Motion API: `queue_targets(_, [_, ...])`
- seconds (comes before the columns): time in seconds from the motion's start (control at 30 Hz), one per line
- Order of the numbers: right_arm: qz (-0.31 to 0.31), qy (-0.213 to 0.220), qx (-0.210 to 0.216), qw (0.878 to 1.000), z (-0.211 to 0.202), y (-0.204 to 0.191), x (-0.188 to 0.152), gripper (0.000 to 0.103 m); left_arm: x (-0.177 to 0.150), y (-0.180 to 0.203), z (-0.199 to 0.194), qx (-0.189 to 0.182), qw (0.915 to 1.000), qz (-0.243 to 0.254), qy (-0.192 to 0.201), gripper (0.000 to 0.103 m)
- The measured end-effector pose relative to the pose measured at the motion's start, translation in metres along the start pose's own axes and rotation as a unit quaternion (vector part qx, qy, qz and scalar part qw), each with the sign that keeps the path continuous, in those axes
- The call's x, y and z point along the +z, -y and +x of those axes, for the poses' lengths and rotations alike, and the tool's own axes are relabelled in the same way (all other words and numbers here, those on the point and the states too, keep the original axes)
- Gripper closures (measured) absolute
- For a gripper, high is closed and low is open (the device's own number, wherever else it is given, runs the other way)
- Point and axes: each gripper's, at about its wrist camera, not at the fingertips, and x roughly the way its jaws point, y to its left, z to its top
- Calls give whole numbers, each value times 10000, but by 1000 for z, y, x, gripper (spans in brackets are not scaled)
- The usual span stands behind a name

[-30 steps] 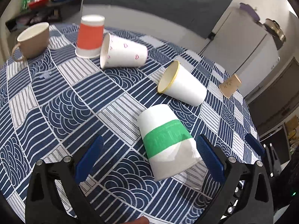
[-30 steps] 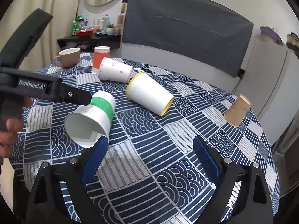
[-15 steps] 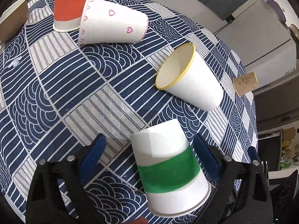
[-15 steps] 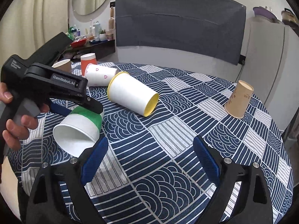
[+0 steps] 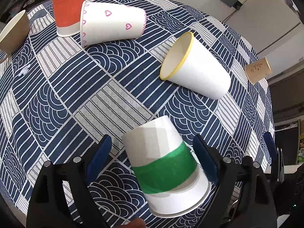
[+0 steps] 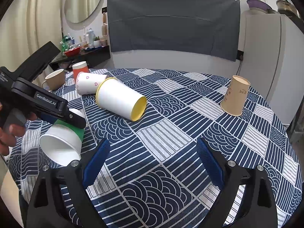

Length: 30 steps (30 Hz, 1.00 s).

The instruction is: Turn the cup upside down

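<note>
A white paper cup with a green band (image 5: 163, 165) lies on its side between the open fingers of my left gripper (image 5: 152, 155), mouth toward the camera; the blue pads stand beside it, apart from it. In the right wrist view the same cup (image 6: 62, 142) lies at the left under the left gripper's body. My right gripper (image 6: 152, 159) is open and empty above the tablecloth, well right of that cup.
A yellow-rimmed white cup (image 5: 195, 72) and a heart-print cup (image 5: 112, 22) lie on their sides. An orange cup (image 5: 66, 9) and a tan cup (image 6: 235, 96) stand upside down. A brown mug (image 5: 13, 32) sits far left. The round table's edge (image 6: 292, 152) is at the right.
My left gripper has moved forward and tilted down, so the green-band cup now sits deeper between its fingers. The right gripper has risen and pulled back slightly.
</note>
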Motion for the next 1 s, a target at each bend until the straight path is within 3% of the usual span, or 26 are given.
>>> queue_targets(0.07, [14, 16, 34, 10000, -1, 0, 0, 15, 2, 2, 2, -1, 10000, 0, -14, 33])
queue_targets(0.23, [58, 59, 53, 10000, -6, 3, -1, 15, 8, -3, 0, -89, 9999, -74, 114, 38])
queue_targets(0.43, [92, 4, 16, 10000, -5, 4, -2, 15, 9, -7, -31, 363, 9930, 283, 1084, 39])
queue_targets(0.6, [50, -26, 16, 10000, -4, -1, -1, 15, 2, -11, -45, 985, 9730, 801, 1930, 39])
queue_targets(0.87, [-130, -88, -19, 9999, -1, -16, 0, 15, -23, -8, -53, 1410, 9455, 1304, 2628, 39])
queue_targets(1.0, [-164, -101, 0, 9998, -1, -22, 0, 15, -37, 0, -66, 1668, 9196, 1543, 3206, 41])
